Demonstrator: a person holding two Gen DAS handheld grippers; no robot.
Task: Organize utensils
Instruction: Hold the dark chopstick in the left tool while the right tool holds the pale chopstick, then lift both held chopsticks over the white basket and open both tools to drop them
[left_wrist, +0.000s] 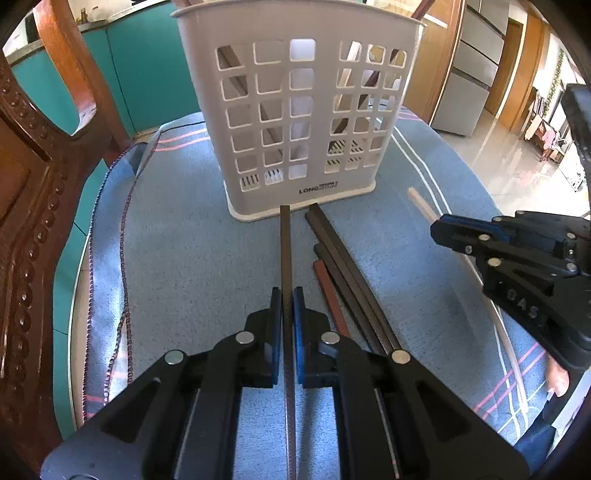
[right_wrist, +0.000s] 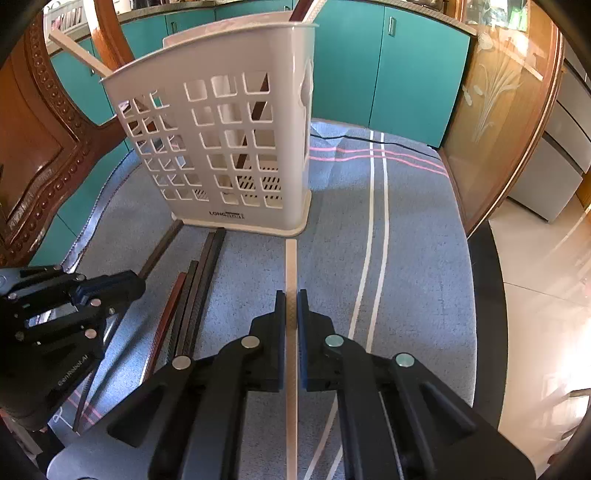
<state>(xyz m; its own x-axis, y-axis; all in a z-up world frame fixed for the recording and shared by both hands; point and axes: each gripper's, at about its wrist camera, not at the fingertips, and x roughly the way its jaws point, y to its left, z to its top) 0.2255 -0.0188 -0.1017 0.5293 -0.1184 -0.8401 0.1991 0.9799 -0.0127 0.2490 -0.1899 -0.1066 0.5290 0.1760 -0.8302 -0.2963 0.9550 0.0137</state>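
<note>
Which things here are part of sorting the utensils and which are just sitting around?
Job:
- white perforated plastic utensil holder
- dark chopstick in left tongs
- pale chopstick in right tongs
- loose dark and reddish chopsticks

Around:
- blue striped cloth
- carved wooden chair

Chopsticks (left_wrist: 347, 280) before holder (left_wrist: 295, 122)

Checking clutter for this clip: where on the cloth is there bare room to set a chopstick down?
Bare cloth lies left of the dark chopstick, toward the carved chair, and right of the pale chopstick, by the white stripes. It is crowded between them, where loose chopsticks lie before the utensil basket.
</note>
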